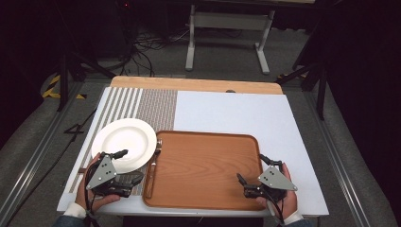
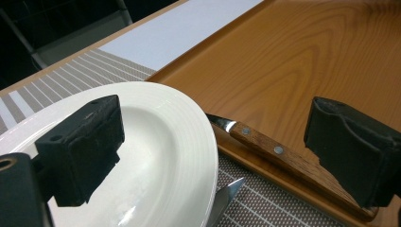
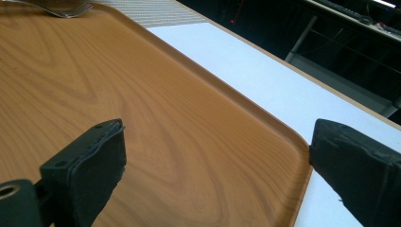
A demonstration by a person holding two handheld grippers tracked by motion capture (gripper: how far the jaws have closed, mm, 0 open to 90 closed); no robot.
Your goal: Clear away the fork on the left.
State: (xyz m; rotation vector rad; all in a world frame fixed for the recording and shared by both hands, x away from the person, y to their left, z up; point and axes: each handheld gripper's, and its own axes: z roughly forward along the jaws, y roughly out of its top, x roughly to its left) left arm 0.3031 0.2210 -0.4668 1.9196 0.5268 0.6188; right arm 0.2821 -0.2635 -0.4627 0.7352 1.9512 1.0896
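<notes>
A: High view first. Any writing? Just a dark "4" marked on the floor left of the table. No brands or labels readable.

B: Materials?

A: A wood-grain tray with rounded corners and a raised rim; a round, glossy white plate on a woven striped placemat, touching the tray's left edge.

B: The grippers?

A: The left gripper has its jaws spread, 1 over the plate. The right gripper is also spread wide at the tray's right corner, holding nothing.

B: Anything closer up?

A: The left gripper view reveals a riveted wooden handle on the tray rim and a metal tip beneath the plate. The right gripper view catches fork tines.
</notes>
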